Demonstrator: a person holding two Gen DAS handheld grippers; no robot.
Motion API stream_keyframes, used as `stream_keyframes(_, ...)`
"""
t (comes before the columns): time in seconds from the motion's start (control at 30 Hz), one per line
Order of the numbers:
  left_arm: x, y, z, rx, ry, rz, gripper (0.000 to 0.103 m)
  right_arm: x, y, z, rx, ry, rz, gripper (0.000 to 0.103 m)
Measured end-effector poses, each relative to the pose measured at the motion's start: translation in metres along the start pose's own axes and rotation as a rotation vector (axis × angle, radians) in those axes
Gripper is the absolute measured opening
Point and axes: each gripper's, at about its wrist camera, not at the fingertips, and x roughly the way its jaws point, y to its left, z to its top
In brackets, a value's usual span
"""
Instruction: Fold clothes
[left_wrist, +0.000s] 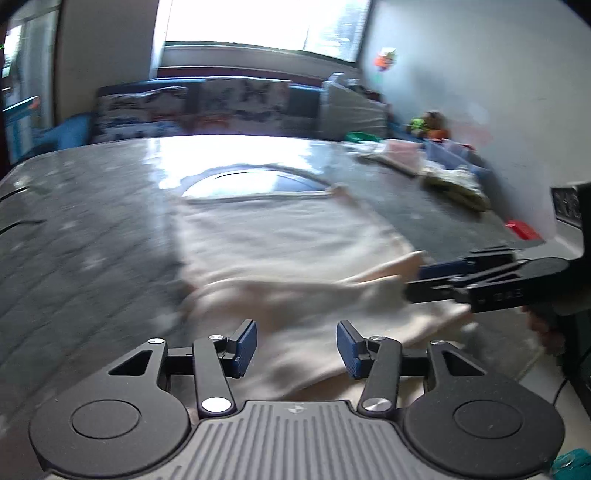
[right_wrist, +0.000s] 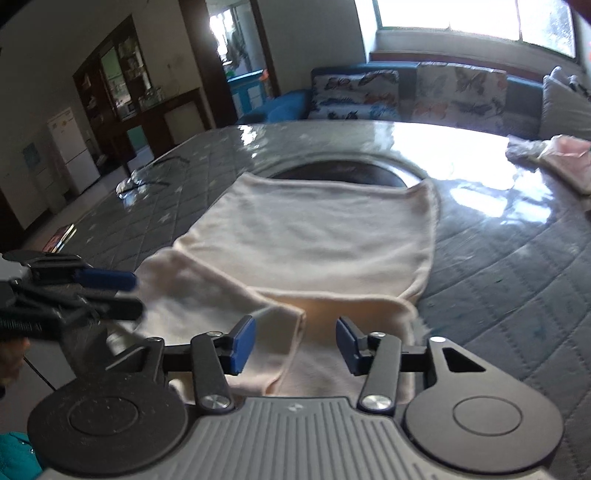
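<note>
A cream garment (left_wrist: 280, 243) lies spread on the grey quilted table (left_wrist: 81, 236), its near part folded over in layers. My left gripper (left_wrist: 296, 347) is open and empty just above the garment's near edge. My right gripper (right_wrist: 295, 345) is open and empty over the folded near edge of the garment (right_wrist: 314, 236). The right gripper also shows in the left wrist view (left_wrist: 421, 278) at the right, touching the garment's right side. The left gripper shows in the right wrist view (right_wrist: 133, 291) at the left, by the garment's left corner.
A dark round inset (right_wrist: 343, 173) lies in the table beyond the garment. Other clothes (left_wrist: 402, 153) are piled at the table's far right. A blue sofa with butterfly cushions (right_wrist: 406, 96) stands behind the table. A small red object (left_wrist: 522, 229) sits by the wall at right.
</note>
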Motion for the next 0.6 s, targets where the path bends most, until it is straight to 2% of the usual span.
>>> stream_keyframes(0.17,-0.017,0.026,-0.015,-0.006,0.002,0.081,0.057,0.014,0.004,-0.004,0.003,0.047,0.02,0.038)
stream_keyframes(0.3,-0.017,0.029,-0.026,0.031,0.032,0.089,0.057,0.019,0.01,-0.006,-0.015,0.064,0.016,0.02)
stream_keyframes(0.4,-0.012,0.03,-0.032,0.043,0.053,0.1,0.057,0.017,0.013,-0.004,-0.035,0.06,0.004,0.01)
stream_keyframes(0.6,-0.007,0.031,-0.038,0.059,0.06,0.108,0.054,0.007,0.016,-0.001,-0.059,0.028,-0.027,0.004)
